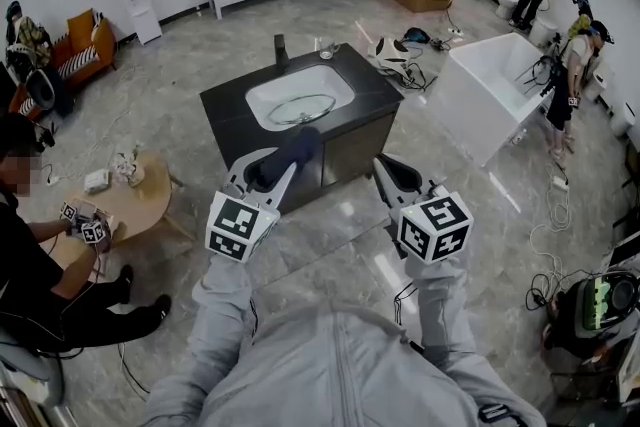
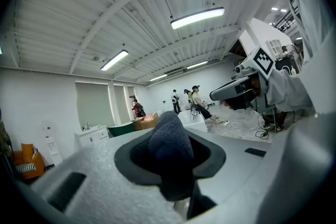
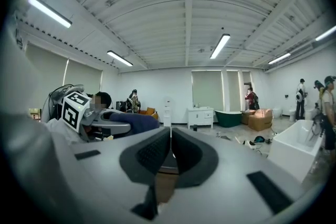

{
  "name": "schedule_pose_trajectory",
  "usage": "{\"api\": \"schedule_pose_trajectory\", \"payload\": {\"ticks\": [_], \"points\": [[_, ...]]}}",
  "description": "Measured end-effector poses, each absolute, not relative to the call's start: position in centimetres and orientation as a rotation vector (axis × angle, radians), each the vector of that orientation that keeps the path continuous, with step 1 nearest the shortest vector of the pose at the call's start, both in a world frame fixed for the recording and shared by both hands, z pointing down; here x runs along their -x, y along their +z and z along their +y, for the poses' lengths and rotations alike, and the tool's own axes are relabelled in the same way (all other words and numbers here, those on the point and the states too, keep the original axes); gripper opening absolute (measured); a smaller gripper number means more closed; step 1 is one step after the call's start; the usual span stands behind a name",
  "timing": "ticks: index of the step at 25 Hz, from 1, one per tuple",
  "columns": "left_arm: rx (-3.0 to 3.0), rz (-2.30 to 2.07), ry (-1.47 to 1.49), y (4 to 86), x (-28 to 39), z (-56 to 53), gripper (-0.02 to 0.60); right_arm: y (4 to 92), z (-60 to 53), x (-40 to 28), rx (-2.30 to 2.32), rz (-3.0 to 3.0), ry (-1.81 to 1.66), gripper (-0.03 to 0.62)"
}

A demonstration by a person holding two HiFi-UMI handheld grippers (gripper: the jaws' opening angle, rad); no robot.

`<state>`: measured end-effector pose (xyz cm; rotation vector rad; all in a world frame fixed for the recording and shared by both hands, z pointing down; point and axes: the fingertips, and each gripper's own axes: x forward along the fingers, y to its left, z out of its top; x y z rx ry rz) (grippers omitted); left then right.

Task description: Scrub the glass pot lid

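The glass pot lid [image 1: 303,108] lies in the white sink basin [image 1: 268,95] of a black counter [image 1: 228,107], well ahead of both grippers. My left gripper [image 1: 283,163] is held up in front of the counter, shut on a dark blue scrubbing cloth [image 1: 292,153]. In the left gripper view the cloth [image 2: 170,147] bulges out between the pads of that gripper [image 2: 171,161]. To its right, my right gripper [image 1: 391,177] is shut with nothing in it; its pads [image 3: 152,153] meet along a thin line. Both point upward, away from the lid.
A faucet [image 1: 281,48] stands behind the basin. A white bathtub [image 1: 488,91] sits right of the counter, with cables on the floor around it. At left, a seated person [image 1: 30,260] works at a round wooden table [image 1: 135,203]. Other people stand far right.
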<state>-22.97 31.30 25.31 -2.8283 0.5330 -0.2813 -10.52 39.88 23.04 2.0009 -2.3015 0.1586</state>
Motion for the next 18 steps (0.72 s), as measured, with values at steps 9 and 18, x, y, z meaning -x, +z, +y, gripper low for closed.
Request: {"api": "schedule_pose_trajectory", "payload": {"ticks": [9, 18], "points": [[2.824, 0.484, -0.275, 24.5, 24.8, 31.5, 0.114, 23.1, 39.8, 12.4, -2.042, -2.214, 0.117, 0.034], [2.863, 0.427, -0.305, 26.4, 26.2, 31.8, 0.114, 25.0, 41.3, 13.6, -2.094, -2.145, 0.196, 0.034]]}}
